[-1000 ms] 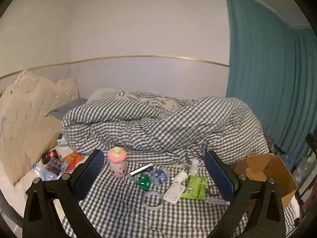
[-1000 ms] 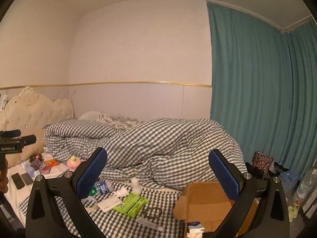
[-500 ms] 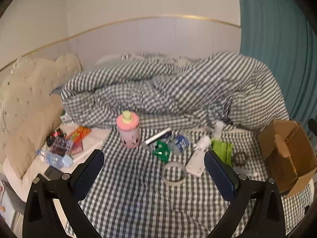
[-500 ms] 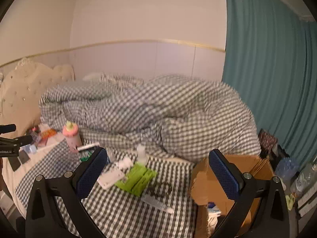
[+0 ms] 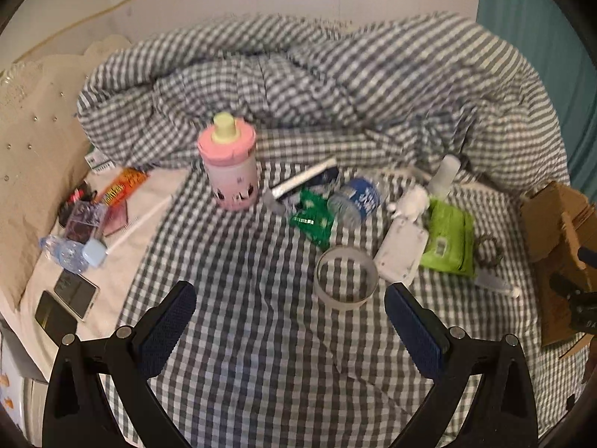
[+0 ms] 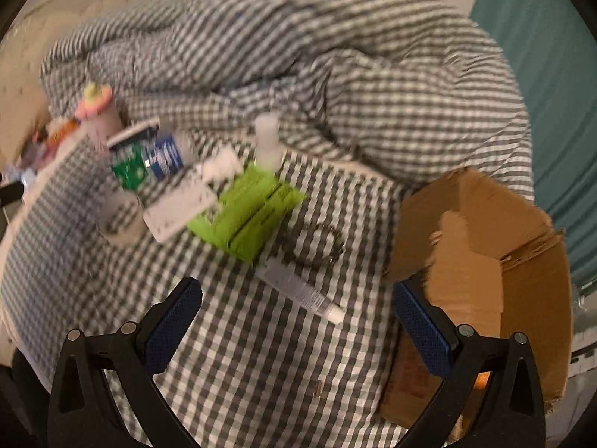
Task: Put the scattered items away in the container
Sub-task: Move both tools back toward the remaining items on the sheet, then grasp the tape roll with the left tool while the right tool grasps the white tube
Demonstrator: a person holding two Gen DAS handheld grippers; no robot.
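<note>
Scattered items lie on a checked bed sheet [image 5: 261, 336]: a pink bottle [image 5: 229, 166] standing upright, a tape roll [image 5: 346, 279], a green wipes pack [image 5: 449, 240], a white flat device [image 5: 401, 252], a green packet [image 5: 312, 215], a blue-labelled bottle [image 5: 358, 198]. An open cardboard box [image 6: 488, 254] stands at the bed's right edge. My left gripper [image 5: 291, 332] is open and empty, just short of the tape roll. My right gripper [image 6: 298, 328] is open and empty, above a clear tube [image 6: 300, 295], with the wipes pack [image 6: 248, 212] beyond it.
A crumpled checked duvet [image 5: 335, 86] fills the back of the bed. At the left lie two phones [image 5: 69, 300], a water bottle [image 5: 69, 252], snack packets [image 5: 121, 184] and a beige headboard [image 5: 33, 142]. A teal curtain [image 6: 541, 48] hangs at the right. A dark ring [image 6: 317, 242] lies by the tube.
Both grippers have tilted down and moved closer to the bed. The items now look larger and nearer. Both stay open and empty.
</note>
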